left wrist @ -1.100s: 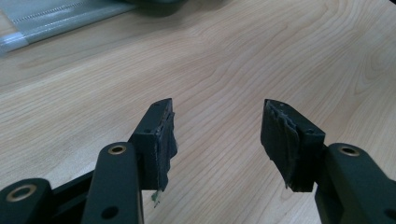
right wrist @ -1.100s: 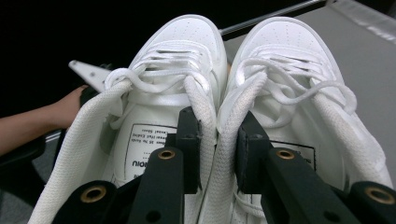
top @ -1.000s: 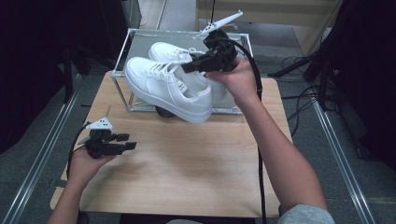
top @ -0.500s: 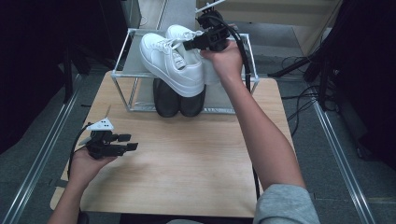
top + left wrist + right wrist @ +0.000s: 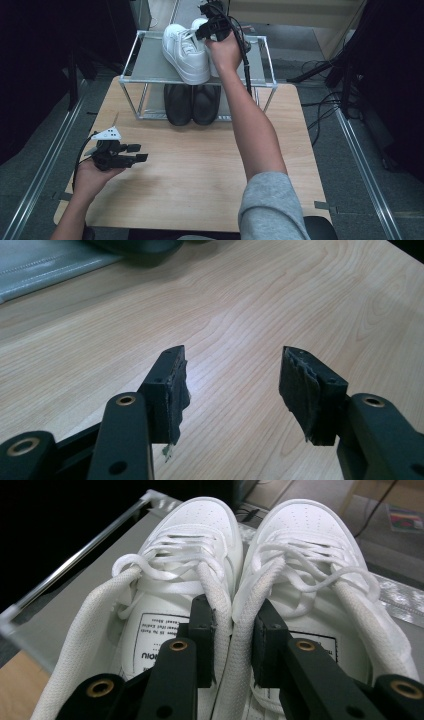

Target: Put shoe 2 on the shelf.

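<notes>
At left on the pale wood-grain table (image 5: 200, 165), left gripper (image 5: 139, 153) resting idle, worn black pads well apart, nothing between them. Farther right, on the grey top shelf of the metal-framed rack (image 5: 150, 62), right gripper (image 5: 232, 630) pinching the adjoining padded collars of the pair of white leather lace-up sneakers (image 5: 235, 570). Best lowered level until both soles sit flat above the black shoes (image 5: 192, 102), then released.

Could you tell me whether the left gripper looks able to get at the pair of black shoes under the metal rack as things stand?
Probably yes: the left gripper is open and empty, with bare wooden table between it and the black shoes.
</notes>
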A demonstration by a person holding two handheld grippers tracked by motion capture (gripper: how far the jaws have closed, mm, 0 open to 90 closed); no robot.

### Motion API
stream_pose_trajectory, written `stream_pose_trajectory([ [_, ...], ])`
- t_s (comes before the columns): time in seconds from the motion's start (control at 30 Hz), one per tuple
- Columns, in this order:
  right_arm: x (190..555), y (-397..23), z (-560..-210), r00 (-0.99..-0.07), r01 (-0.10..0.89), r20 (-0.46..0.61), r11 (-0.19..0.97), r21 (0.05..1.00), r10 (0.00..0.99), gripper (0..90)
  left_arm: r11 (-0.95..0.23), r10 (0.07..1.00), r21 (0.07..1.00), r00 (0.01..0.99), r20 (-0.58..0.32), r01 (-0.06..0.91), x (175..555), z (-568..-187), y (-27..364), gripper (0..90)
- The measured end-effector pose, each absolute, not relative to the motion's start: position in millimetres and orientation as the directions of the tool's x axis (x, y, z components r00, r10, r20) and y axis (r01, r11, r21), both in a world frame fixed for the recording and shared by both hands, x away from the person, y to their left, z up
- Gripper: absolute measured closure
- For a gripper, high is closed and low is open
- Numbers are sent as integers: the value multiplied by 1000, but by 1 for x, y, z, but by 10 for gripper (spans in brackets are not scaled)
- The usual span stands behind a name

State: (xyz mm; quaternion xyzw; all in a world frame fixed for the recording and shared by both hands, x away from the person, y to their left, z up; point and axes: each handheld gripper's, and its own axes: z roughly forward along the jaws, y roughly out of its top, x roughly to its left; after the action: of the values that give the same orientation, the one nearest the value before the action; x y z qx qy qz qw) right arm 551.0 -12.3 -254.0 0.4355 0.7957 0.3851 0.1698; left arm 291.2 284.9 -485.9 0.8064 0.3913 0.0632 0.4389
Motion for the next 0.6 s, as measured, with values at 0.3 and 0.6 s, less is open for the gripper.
stream_pose_trajectory([
  [0.3,564,7,-264,-470,607,33,296,738,882,762,-318,673,756,698,-244,572,291,-486,281,451],
  [0.6,560,21,-261,-416,647,56,253,719,908,757,-320,674,754,697,-246,574,292,-486,281,451],
])
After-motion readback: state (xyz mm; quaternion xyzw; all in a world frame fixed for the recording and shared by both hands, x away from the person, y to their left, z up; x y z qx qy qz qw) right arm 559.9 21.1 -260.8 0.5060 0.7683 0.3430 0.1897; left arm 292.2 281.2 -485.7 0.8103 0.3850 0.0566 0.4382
